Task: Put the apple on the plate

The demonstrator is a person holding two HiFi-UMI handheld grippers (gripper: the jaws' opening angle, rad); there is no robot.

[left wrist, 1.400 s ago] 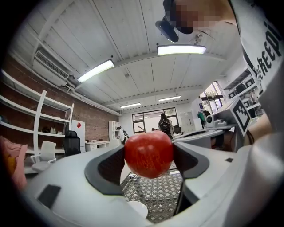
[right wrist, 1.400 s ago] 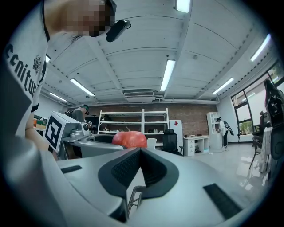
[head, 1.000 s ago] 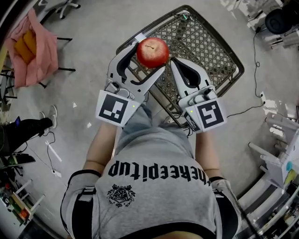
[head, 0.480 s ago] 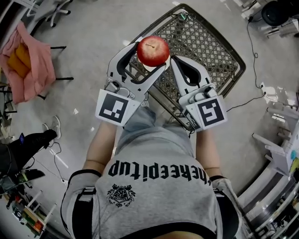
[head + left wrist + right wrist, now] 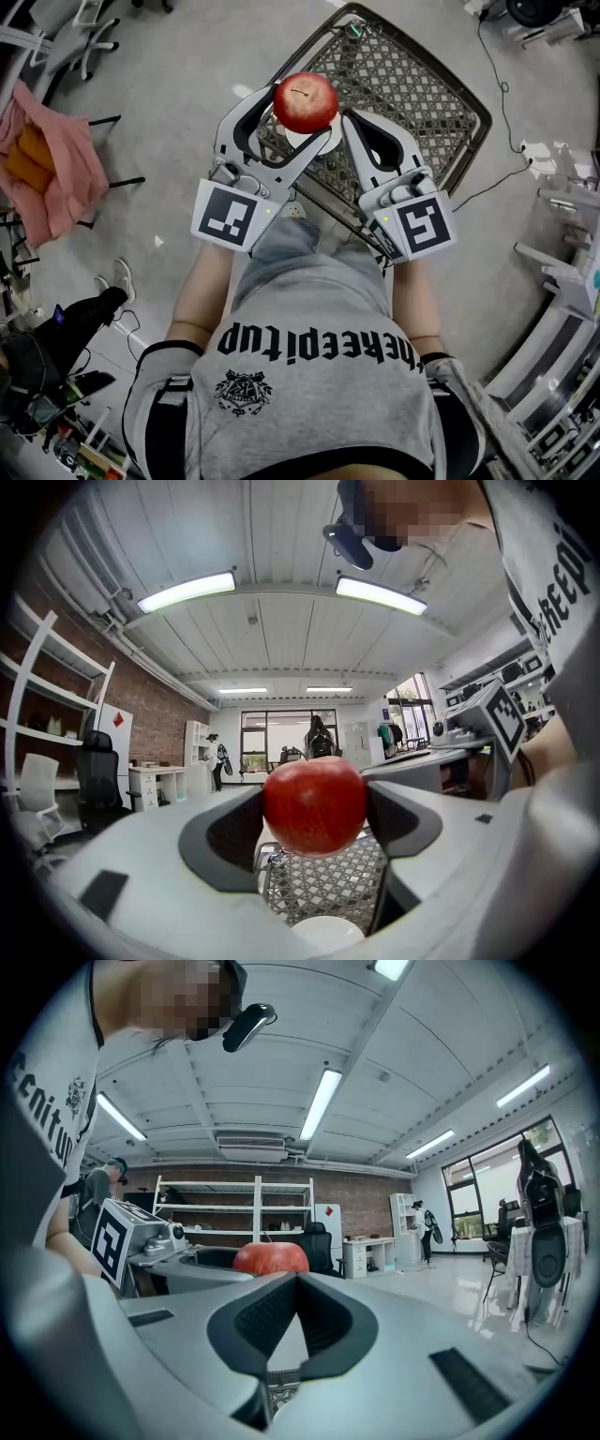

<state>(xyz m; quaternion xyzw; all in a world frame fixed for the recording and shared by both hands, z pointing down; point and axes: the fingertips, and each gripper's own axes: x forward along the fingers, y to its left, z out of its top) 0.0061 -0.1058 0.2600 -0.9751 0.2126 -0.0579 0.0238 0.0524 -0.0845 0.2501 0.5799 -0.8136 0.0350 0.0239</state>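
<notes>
My left gripper [image 5: 302, 117] is shut on a red apple [image 5: 305, 101], which it holds up in the air. In the left gripper view the apple [image 5: 314, 803] fills the gap between the two dark pads. A small white plate [image 5: 302, 141] shows just under the apple, on a wire mesh table [image 5: 412, 84]; the plate [image 5: 326, 937] shows again low in the left gripper view. My right gripper [image 5: 349, 122] is beside the apple on its right, shut on nothing. Its jaws [image 5: 298, 1283] meet, and the apple [image 5: 270, 1257] shows behind them.
The mesh table has a dark metal rim [image 5: 473, 141]. A pink cloth [image 5: 47, 178] hangs over a chair at the left. Cables [image 5: 497, 56] run over the grey floor at the right, and white racks [image 5: 562, 281] stand at the right edge.
The floor and the mesh table have shifted in the head view, the pink cloth sliding down and left. Both grippers and the apple keep the same pose relative to each other.
</notes>
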